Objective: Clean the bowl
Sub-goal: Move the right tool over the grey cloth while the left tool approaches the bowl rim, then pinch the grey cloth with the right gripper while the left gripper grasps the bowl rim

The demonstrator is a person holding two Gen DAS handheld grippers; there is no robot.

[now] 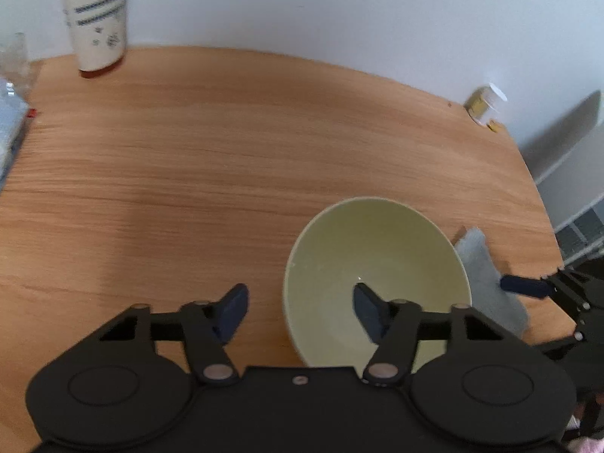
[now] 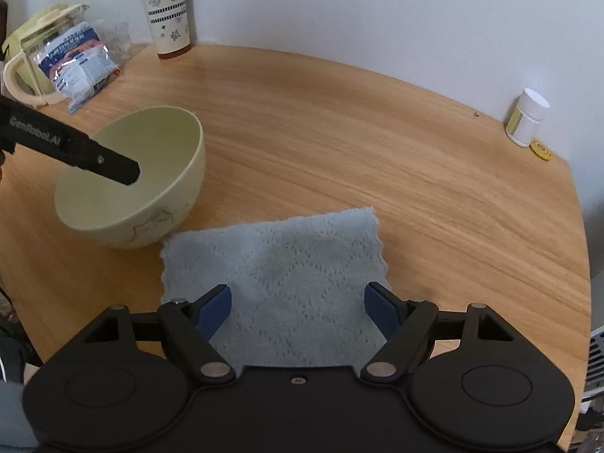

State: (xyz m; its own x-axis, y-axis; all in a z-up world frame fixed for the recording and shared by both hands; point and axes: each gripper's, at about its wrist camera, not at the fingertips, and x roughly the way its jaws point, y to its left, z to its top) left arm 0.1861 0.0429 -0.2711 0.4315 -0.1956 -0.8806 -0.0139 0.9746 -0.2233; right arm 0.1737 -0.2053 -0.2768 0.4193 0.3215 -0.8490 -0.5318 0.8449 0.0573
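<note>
Here, the bowl (image 1: 377,275) is a pale yellow-green, deep and round, its inside bare and smooth; it stands on the wooden table (image 1: 226,151) just left of a pale blue cloth (image 2: 287,275) lying flat, the two about touching. The right wrist view alone shows a faint line drawing on the bowl's outer wall, and, at far left, a cream jug (image 2: 22,60) with a printed packet (image 2: 79,64) leaning on it. Both views catch the tall patterned tumbler (image 2: 168,11) with its red lid and the white pill bottle (image 2: 526,117) at the far edge.

The left gripper (image 1: 300,311) straddles the bowl's near rim, jaws apart, one finger inside and one outside, neither visibly pressing. The right gripper (image 2: 298,311) hangs over the cloth with jaws spread wide, nothing clamped.
</note>
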